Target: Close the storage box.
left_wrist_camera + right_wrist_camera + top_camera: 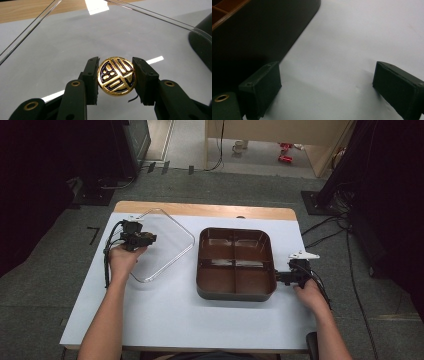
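A clear square lid (165,245) sits on the left half of the white table (165,315). At its middle is a round gold knob (116,75) with a black pattern. My left gripper (116,81) is shut on that knob, one jaw on each side, and it appears in the high view over the lid's left part (137,240). A dark brown tray (200,265) with four empty compartments stands right of centre. My right gripper (280,277) rests open by the tray's right wall (262,32), its jaws (327,75) spread wide over bare table.
The table's wooden far edge (200,210) runs behind the lid and tray. Bare white surface lies in front of both. The tray's dark corner (202,47) shows beyond the lid's rim. Cables (106,265) trail from both grippers.
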Motion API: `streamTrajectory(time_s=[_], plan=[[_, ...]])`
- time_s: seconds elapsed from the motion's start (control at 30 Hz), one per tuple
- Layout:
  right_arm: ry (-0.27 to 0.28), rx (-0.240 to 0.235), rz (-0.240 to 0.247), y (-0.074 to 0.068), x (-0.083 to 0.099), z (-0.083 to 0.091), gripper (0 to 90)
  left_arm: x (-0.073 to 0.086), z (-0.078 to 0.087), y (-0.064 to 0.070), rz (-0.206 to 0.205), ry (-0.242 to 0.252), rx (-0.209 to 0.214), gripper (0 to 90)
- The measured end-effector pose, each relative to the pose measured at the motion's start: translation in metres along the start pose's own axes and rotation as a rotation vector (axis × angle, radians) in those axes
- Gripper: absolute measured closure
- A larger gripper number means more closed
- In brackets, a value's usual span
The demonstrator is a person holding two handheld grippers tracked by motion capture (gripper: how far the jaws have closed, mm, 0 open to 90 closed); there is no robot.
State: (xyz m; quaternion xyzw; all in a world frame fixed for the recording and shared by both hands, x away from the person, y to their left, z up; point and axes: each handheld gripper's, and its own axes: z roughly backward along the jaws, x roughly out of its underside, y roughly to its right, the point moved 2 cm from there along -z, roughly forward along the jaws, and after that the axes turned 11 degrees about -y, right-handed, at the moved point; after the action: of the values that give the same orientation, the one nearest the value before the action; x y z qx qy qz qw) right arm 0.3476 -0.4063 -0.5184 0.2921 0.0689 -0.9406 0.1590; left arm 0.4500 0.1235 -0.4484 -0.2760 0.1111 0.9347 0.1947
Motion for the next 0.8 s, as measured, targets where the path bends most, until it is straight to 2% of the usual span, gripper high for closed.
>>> streamTrajectory(time_s=[0.5,0.8], plan=[[0.000,0.000,0.000,0.000,0.000,0.000,7.5,-0.007,0.031,0.011,-0.009,0.040,0.061,59.6],[0.000,0.000,0.000,0.000,0.000,0.000,7.5,-0.016,0.038,0.036,-0.076,0.039,0.079,59.6]])
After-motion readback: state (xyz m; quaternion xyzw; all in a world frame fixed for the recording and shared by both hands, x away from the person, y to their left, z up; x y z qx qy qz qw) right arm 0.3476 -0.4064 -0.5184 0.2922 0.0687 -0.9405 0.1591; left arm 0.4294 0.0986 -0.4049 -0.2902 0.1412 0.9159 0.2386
